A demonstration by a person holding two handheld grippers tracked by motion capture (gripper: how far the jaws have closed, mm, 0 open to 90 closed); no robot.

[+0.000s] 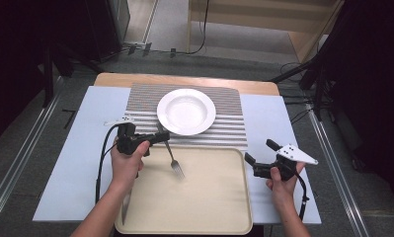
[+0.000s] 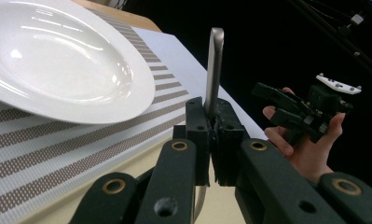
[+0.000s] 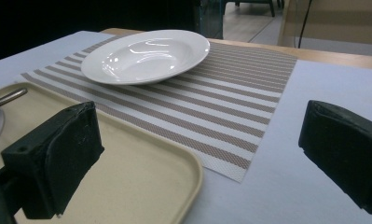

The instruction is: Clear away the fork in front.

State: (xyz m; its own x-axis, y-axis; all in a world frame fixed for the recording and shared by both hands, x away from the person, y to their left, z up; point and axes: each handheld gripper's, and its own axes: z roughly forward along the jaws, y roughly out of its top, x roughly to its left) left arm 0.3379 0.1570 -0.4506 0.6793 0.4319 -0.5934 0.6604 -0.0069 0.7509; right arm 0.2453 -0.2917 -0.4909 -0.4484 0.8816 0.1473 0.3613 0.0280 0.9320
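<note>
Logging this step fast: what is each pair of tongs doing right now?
Left tongs: closed on the fork handle, tines over the tray.
Right tongs: open, holding nothing, beside the tray.

The left gripper (image 2: 210, 135) is hiding the middle of the fork (image 2: 215, 65) beside the plate (image 2: 58, 60). The picture's edge is cutting off the plate.
</note>
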